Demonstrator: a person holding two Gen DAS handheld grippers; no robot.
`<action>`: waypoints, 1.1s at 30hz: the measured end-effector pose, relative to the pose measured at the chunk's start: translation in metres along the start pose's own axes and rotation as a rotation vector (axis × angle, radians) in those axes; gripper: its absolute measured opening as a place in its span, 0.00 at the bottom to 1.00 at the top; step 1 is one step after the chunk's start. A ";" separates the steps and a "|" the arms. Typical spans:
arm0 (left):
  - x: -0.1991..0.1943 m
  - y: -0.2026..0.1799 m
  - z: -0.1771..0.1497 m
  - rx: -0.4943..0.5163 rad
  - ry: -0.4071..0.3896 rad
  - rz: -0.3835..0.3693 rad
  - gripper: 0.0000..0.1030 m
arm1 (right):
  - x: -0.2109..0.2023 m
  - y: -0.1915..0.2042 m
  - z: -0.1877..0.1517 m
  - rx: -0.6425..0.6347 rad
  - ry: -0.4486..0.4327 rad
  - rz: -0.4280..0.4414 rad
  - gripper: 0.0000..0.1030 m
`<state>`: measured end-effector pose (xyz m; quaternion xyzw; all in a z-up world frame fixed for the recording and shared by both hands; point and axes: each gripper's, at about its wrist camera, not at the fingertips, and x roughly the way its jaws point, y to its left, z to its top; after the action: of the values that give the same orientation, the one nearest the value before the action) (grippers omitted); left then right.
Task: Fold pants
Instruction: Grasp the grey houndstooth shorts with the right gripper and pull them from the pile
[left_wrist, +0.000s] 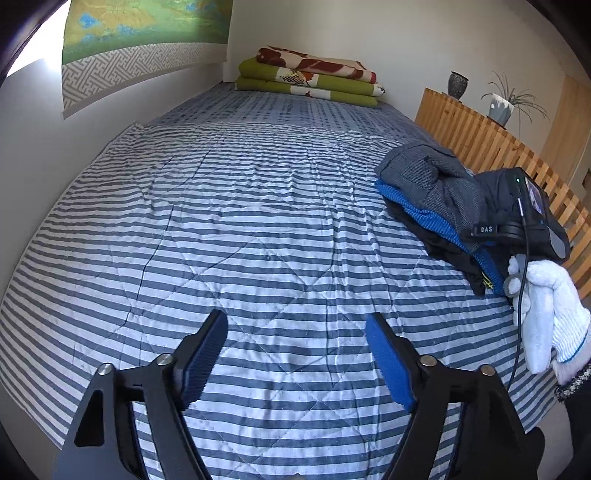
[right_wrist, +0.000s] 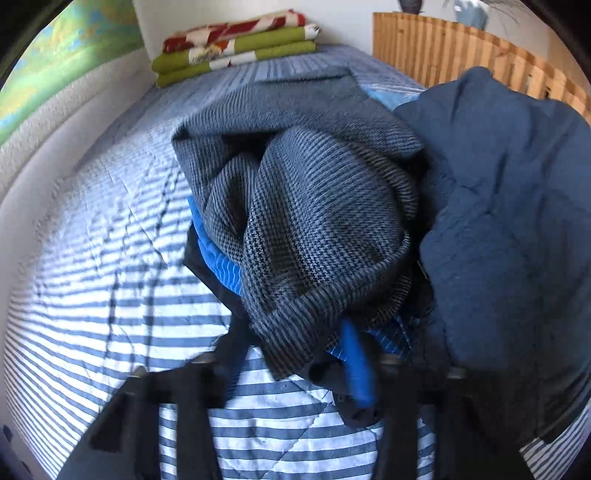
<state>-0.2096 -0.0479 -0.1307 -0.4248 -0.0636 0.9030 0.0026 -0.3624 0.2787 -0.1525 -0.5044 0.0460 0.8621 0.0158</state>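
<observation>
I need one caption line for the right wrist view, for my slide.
Right tongs reaching into a heap of pants, grey checked pair on top, on a striped bedspread.

Daylit fisheye views, right one motion-blurred.

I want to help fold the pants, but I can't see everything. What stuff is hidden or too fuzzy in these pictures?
- Right tool: right wrist view, blurred by motion and partly covered by the grey checked cloth, so whether it pinches the cloth is unclear.
- Clothes pile: left wrist view, its right part is hidden behind the other hand's device and white glove.
- Which garment is the pants: unclear in both views, since everything is crumpled.
</observation>
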 end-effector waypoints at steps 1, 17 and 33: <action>0.001 0.006 0.001 -0.011 0.009 0.016 0.57 | -0.001 0.001 0.000 -0.016 -0.006 0.002 0.15; -0.038 0.028 0.021 -0.006 -0.075 0.050 0.30 | -0.121 0.014 0.018 -0.107 -0.240 0.079 0.06; -0.101 0.087 0.019 -0.087 -0.164 0.100 0.30 | -0.229 0.130 -0.114 -0.378 -0.181 0.518 0.06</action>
<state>-0.1556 -0.1420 -0.0518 -0.3516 -0.0814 0.9303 -0.0660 -0.1609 0.1429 0.0002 -0.3915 0.0103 0.8720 -0.2938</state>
